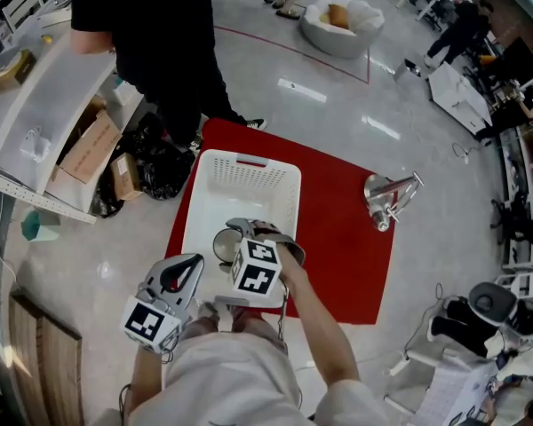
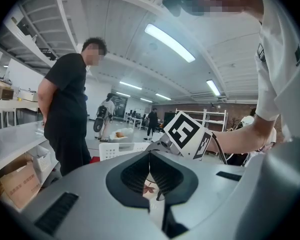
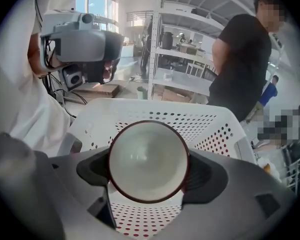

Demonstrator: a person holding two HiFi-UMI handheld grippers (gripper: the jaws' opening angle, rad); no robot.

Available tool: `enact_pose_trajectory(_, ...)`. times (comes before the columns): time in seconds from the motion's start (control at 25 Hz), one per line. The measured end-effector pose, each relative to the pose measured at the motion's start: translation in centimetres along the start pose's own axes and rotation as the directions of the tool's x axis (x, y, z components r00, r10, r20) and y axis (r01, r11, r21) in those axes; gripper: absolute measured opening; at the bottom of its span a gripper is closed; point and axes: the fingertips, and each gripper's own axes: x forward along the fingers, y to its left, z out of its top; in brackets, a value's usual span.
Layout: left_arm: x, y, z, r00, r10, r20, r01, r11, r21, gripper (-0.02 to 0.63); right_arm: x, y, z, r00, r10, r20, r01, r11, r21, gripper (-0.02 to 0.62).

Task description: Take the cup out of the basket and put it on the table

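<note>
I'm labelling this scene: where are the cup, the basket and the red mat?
cup (image 3: 149,159): right gripper view, white inner wall.
basket (image 1: 249,177): head view, far perforated wall.
red mat (image 1: 342,238): head view, bare patch right of the basket.

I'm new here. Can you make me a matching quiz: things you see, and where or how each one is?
1 cup
2 basket
3 left gripper
4 silver metal object

A jaws together, empty
B on the red mat, right of the basket
C clamped in the right gripper
D white, perforated, on the mat

Pairs: 1-C, 2-D, 3-A, 4-B
</note>
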Motion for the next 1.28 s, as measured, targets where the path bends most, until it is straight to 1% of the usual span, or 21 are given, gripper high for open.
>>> enact_pose_trajectory(0.12, 0.6, -0.5, 0.3, 1.0, -0.023, -0.001, 0.023, 1.0, 0.01, 0.011, -1.5, -0.1, -0.3, 1.0, -0.016, 0.004, 0.016, 1.0, 0.012, 0.414)
enact_pose_trajectory(0.28, 1.5, -1.0, 0.5, 0.999, -0.053, -0.001, 0.053, 0.998, 0.017, 0.011, -3.5, -0.1, -0.2, 0.999, -0.032, 0.037, 0.03, 0.999, 0.037, 0.414)
enact_pose_trajectory(0.48, 2.3, -1.9, 0.8, 0.996, -0.094, 0.001, 0.094, 0.995, 0.029, 0.011, -6.2, -0.6, -0.5, 0.995, -0.088, 0.051, 0.084, 0.995, 0.06, 0.414)
enact_pose_trajectory(0.76, 3.8, -3.4, 1.2, 0.988, -0.155, -0.003, 0.155, 0.987, 0.047, 0.011, -9.0, -0.8, -1.8, 0.988, -0.144, 0.056, 0.137, 0.985, 0.105, 0.414)
enact_pose_trajectory(0.92, 4.8, -4.3, 1.2, 0.981, -0.194, -0.009, 0.194, 0.98, 0.052, 0.011, -10.3, -0.8, -2.8, 0.982, -0.178, 0.062, 0.168, 0.975, 0.143, 0.414)
enact_pose_trajectory(1.12, 6.1, -6.0, 1.3, 0.968, -0.252, -0.011, 0.252, 0.965, 0.07, 0.011, -11.7, -0.7, -4.5, 0.973, -0.223, 0.054, 0.209, 0.96, 0.188, 0.414)
enact_pose_trajectory(1.28, 7.2, -7.4, 1.3, 0.956, -0.292, -0.02, 0.292, 0.954, 0.069, 0.011, -13.1, -0.6, -6.1, 0.966, -0.256, 0.045, 0.24, 0.944, 0.225, 0.414)
